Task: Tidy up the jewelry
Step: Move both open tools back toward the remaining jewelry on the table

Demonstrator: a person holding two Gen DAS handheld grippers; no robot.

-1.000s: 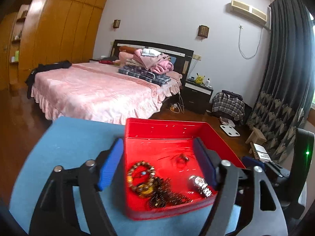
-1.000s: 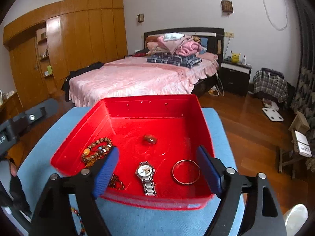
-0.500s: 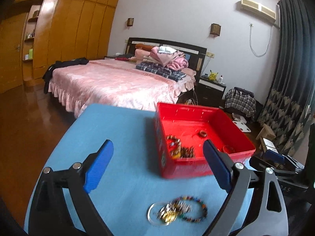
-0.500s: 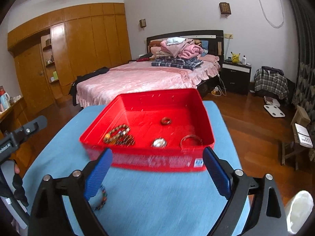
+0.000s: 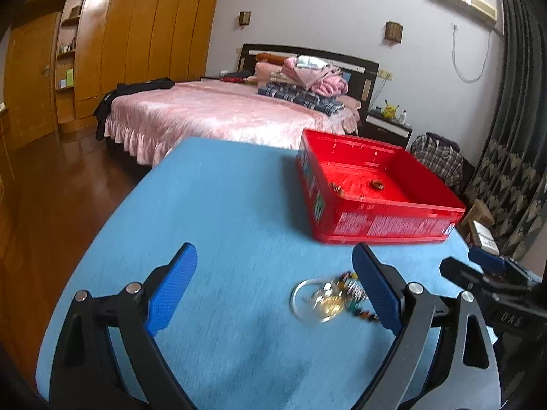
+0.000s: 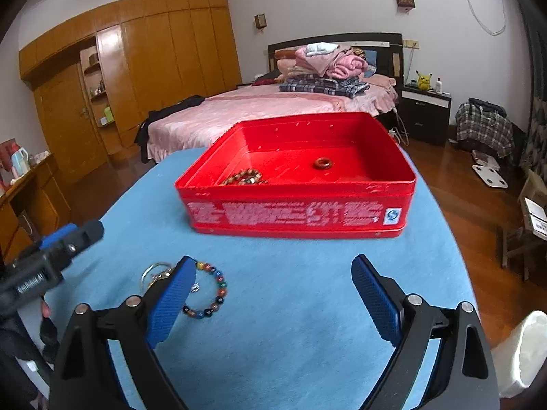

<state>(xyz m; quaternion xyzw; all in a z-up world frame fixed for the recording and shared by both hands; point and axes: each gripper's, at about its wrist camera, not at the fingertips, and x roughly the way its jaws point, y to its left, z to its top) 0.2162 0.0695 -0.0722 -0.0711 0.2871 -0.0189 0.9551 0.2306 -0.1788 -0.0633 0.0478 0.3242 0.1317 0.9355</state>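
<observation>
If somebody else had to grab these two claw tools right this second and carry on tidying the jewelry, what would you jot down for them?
Left gripper: open, nothing between its blue fingers.
Right gripper: open, also empty.
Both jaws have just been opening.
Red box sits on the blue table, beyond both grippers.
Done: a wooden bead bracelet and a brown ring lie in the box; its near wall hides anything else.
Left: a small pile on the table in front of the box, with a multicolored bead bracelet, a clear bangle and a gold-toned piece, too blurred to name.
</observation>
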